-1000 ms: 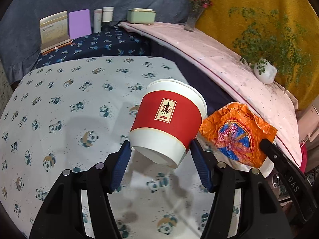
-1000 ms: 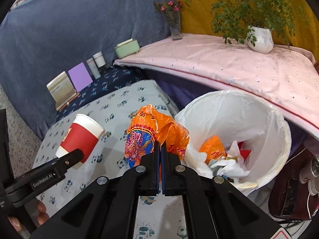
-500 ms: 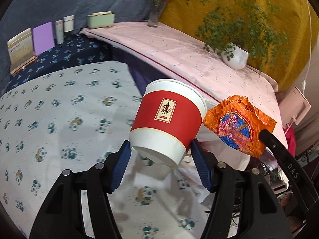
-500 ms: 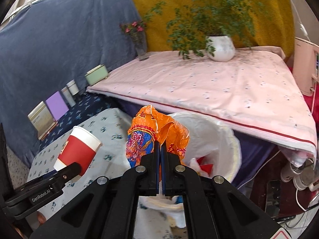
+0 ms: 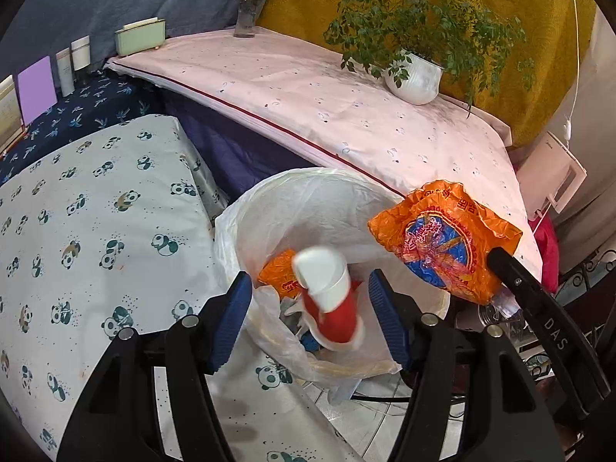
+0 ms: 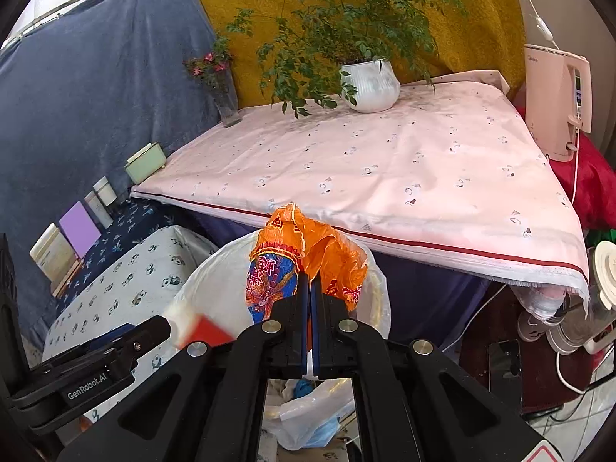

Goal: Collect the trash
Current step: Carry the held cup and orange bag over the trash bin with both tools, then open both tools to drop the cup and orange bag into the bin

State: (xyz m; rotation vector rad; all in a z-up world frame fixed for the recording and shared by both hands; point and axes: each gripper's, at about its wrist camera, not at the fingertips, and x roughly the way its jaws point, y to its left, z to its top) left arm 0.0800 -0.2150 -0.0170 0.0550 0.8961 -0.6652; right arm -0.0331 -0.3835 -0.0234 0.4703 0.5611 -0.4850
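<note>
My left gripper is open above a bin lined with a white bag. A red and white paper cup is blurred, free between the blue pads and falling bottom-up into the bin. It shows as a red blur in the right wrist view. My right gripper is shut on an orange and blue crumpled wrapper, held over the bin's rim. The wrapper also shows in the left wrist view. Another orange wrapper lies inside the bin.
A panda-print table lies left of the bin. A pink-clothed table stands behind it with a potted plant and a flower vase. Small boxes and bottles line the dark cloth. A kettle and cables are at right.
Both grippers have moved right, over the bin. My left gripper has opened and let go of the paper cup, which now drops into the bin. The right still holds the wrapper.
</note>
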